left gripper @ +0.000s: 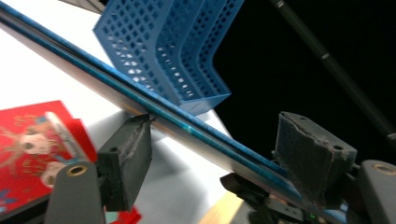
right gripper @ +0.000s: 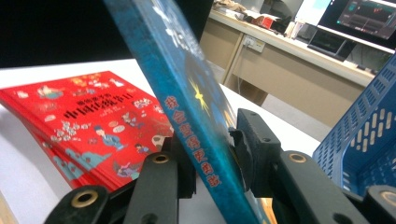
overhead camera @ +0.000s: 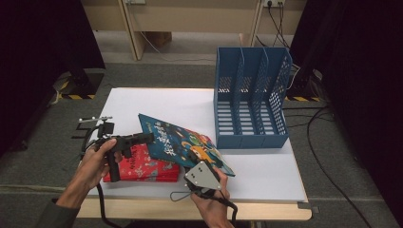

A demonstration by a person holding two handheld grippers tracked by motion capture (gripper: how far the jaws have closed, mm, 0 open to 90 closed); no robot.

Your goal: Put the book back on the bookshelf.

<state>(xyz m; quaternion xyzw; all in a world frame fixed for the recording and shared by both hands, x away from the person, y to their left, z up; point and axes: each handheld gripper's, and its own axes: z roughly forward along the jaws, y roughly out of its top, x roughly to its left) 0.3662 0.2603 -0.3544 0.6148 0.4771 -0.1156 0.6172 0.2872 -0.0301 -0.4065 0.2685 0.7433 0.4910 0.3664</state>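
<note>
My right hand-held gripper [right gripper: 212,163] clamps the blue book's [overhead camera: 183,142] spine, tilting it off the red book [overhead camera: 142,166] toward the file rack [overhead camera: 249,95]; my left hand-held gripper [left gripper: 215,158] stands released around its edge.

high view: above, looking forward-down | gripper views: close, along jaws | shared: blue book [overhead camera: 183,142], file rack [overhead camera: 251,95]

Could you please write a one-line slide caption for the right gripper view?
Right tool clamps the blue book by its spine above the red book.
</note>
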